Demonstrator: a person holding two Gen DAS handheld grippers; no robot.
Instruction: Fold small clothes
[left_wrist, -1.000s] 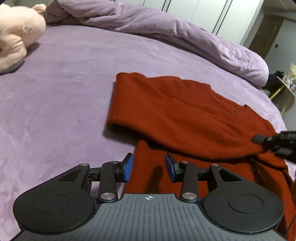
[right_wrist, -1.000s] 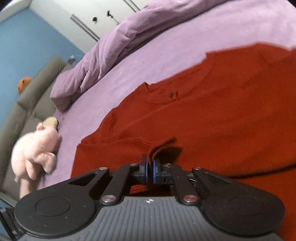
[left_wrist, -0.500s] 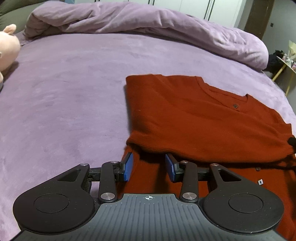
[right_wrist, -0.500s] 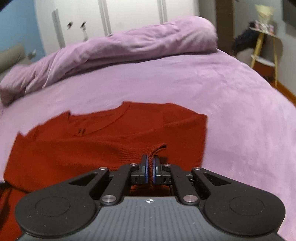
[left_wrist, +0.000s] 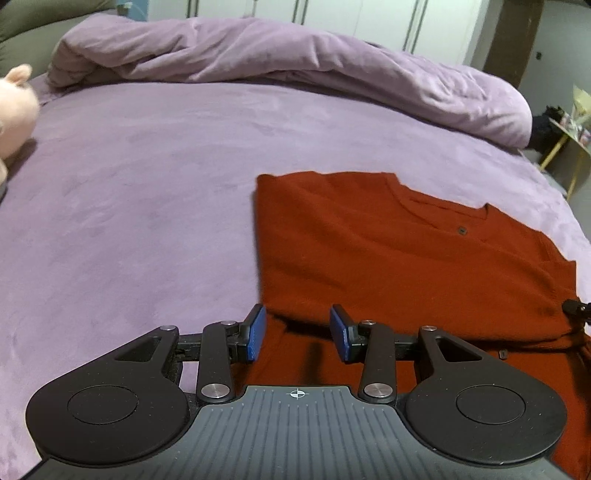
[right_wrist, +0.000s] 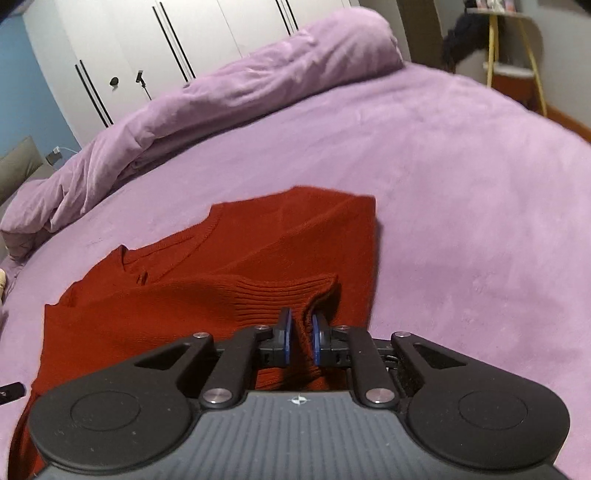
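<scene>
The left claw (left_wrist: 294, 334) hovers with its blue pads (left_wrist: 256, 332) parted and nothing between them; the near left edge of the red sweater (left_wrist: 388, 258) lies right under and just ahead of the gap, not touching either pad as far as the view shows. The sweater spreads ahead and to the right of this claw on the purple bed (left_wrist: 129, 203), with its neckline and a small dark button (left_wrist: 461, 230) well ahead to the right. A sleeve fold runs across just ahead of the claw. At the far right edge of that view a dark tip of the other tool (left_wrist: 574, 307) sits against the sweater.

The right claw (right_wrist: 300, 338) is pinched on the ribbed cuff (right_wrist: 288, 291) of the sweater (right_wrist: 184, 306); the knit is bunched between the pads and rises up out of them. The rest of the sweater lies ahead and to the left of this claw, the neckline further ahead to the left.

A heaped purple duvet (left_wrist: 295, 62) lies far ahead of both claws. A pink plush toy (left_wrist: 13, 107) is far to the left of the left claw
</scene>
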